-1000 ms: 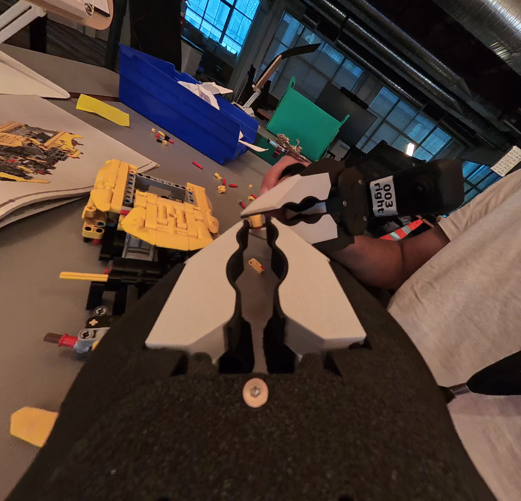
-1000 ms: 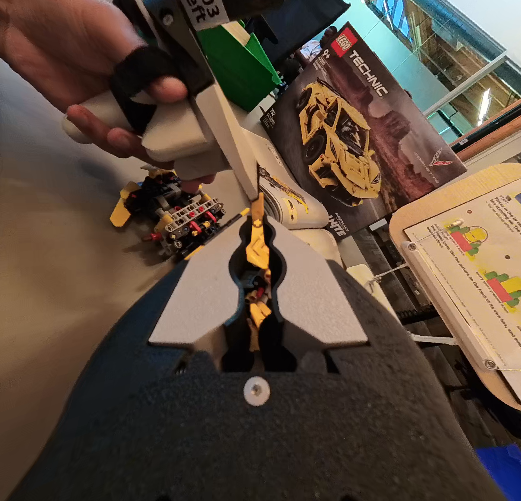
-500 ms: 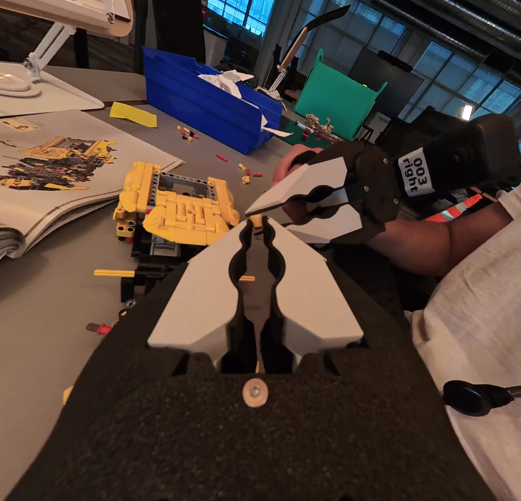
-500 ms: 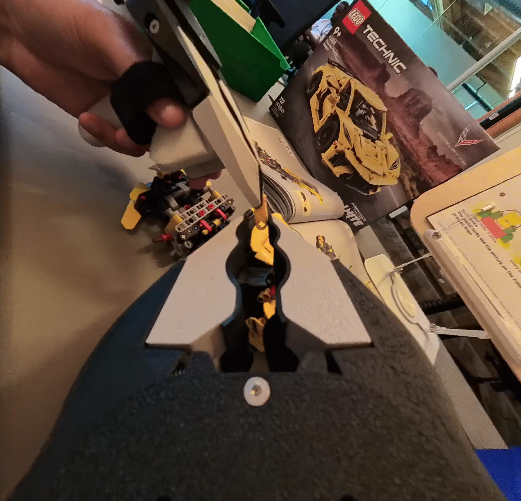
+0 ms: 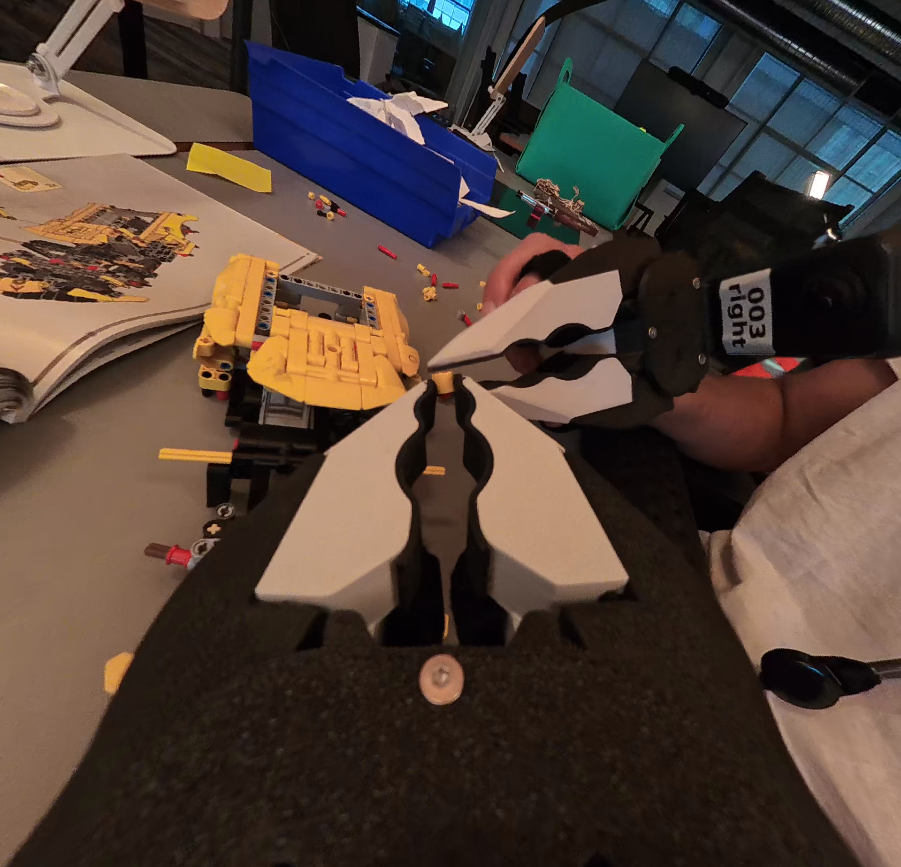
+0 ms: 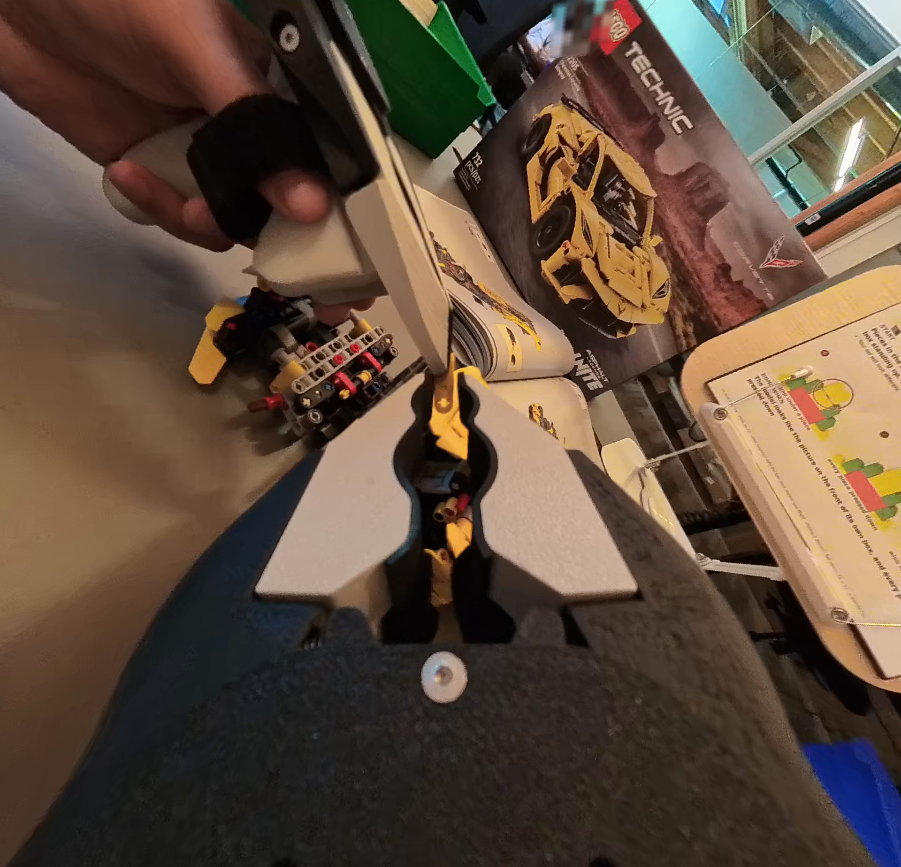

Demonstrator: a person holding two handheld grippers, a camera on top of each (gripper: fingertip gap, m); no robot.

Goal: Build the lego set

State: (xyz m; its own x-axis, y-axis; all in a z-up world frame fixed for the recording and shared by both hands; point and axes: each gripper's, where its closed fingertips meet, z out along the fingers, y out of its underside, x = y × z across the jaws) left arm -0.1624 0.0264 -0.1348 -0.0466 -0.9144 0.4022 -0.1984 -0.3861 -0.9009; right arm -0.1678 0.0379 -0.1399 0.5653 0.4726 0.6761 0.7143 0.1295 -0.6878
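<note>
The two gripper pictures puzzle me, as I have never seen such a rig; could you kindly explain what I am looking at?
There is no robot here: a person holds a two-fingered tong-like tool in each hand, and each tool carries a camera looking along its grey fingers.

In the left tool's picture, the left gripper pinches a small yellow piece, with the right gripper meeting it from the side. On the grey table lie a half-built yellow car, an open instruction booklet, scattered small parts and a blue bin.

The right tool's picture looks the opposite way: its fingers close on the same yellow piece, with the set's box standing behind.
</note>
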